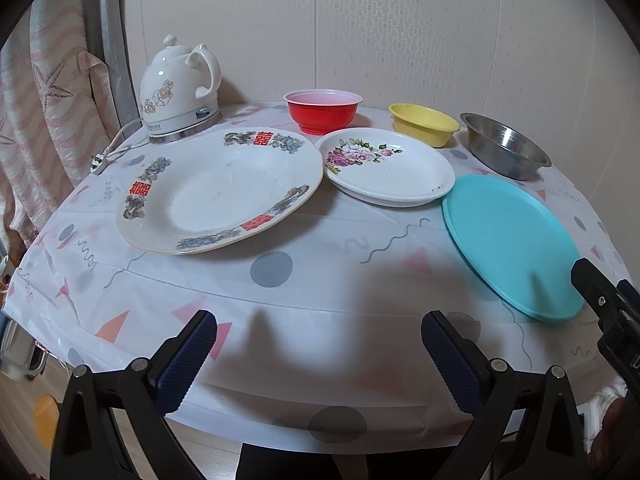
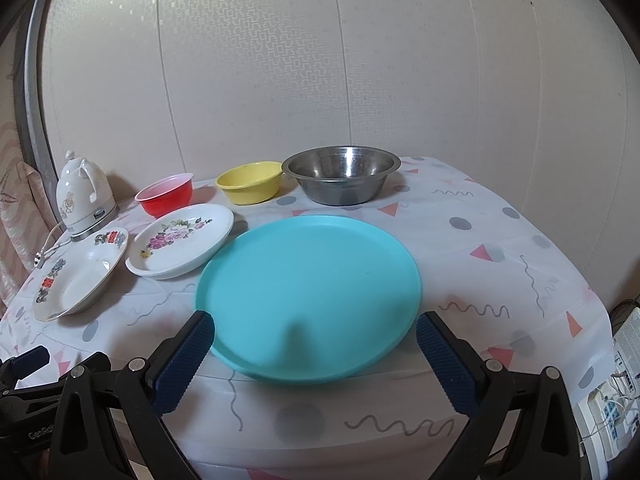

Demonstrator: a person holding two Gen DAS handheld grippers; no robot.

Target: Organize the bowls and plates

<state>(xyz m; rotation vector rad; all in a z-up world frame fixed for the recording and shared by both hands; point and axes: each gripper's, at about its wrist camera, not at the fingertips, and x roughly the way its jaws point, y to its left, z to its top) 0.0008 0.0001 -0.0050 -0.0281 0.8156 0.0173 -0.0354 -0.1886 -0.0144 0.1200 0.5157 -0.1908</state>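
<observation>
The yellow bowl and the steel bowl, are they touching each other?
Apart. The left wrist view shows a strip of tablecloth between the yellow bowl and the steel bowl. In the right wrist view they overlap, so it settles nothing.

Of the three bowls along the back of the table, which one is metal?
The steel bowl, at the right end of the row. It is grey and shiny and the widest; the yellow bowl and red bowl to its left look like plastic.

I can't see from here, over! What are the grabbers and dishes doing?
Left gripper and right gripper: jaws open, empty. Teal plate flat, just ahead of right gripper. Nothing stacked yet. Path clear.
</observation>
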